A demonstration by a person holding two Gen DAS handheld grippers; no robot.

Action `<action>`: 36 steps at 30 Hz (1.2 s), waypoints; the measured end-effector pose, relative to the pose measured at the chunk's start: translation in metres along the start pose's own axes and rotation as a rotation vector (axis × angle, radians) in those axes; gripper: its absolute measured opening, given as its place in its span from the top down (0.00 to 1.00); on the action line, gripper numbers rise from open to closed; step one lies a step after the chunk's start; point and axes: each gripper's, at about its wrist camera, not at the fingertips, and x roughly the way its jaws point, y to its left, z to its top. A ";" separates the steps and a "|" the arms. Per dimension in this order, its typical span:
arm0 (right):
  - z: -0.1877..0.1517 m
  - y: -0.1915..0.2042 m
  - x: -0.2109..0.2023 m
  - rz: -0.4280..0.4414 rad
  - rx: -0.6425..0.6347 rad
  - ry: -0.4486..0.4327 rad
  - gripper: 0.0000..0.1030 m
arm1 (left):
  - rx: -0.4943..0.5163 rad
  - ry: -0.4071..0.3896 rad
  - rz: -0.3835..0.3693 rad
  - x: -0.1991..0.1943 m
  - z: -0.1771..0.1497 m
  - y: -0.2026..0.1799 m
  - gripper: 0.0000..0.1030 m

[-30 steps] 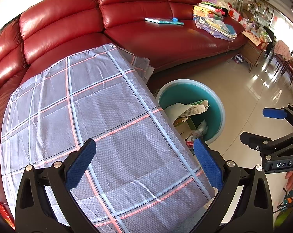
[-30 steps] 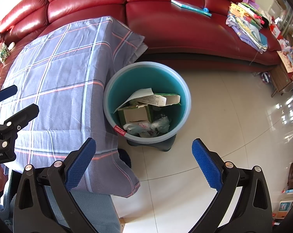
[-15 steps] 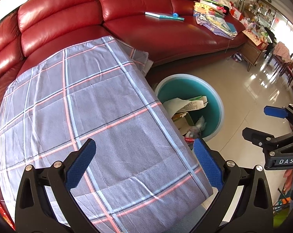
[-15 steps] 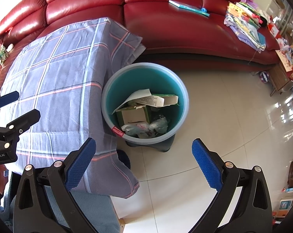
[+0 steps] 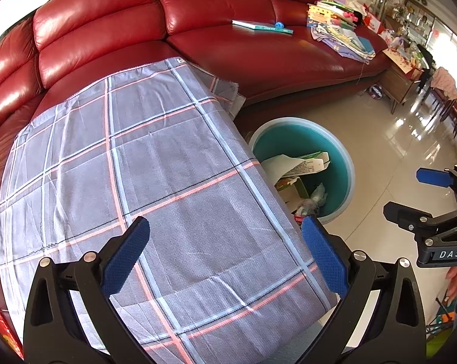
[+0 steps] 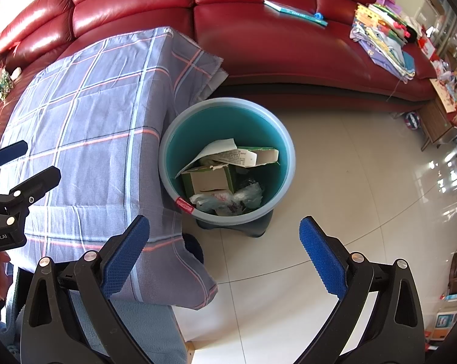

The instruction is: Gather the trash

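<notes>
Hovering released, left claw (image 5: 225, 256) and right claw (image 6: 224, 254), tablecloth (image 5: 168, 182) hiding bin (image 5: 348, 179) edge

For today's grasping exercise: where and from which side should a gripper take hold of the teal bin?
Probably grip the bin by its rim at the floor side, coming from above: the table's cloth crowds the opposite side, and the thin rim suits two open fingers.
</notes>
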 end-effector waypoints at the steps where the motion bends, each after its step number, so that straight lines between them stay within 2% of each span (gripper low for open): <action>1: 0.000 0.000 0.000 -0.001 -0.001 -0.001 0.04 | -0.001 -0.001 0.000 0.000 0.000 0.000 0.06; 28: 0.000 0.002 0.003 -0.002 0.001 0.005 0.04 | -0.015 -0.008 0.010 0.000 -0.001 0.006 0.06; 36: 0.003 0.005 0.003 0.007 0.016 -0.026 0.04 | -0.043 -0.025 0.012 0.000 -0.003 0.016 0.06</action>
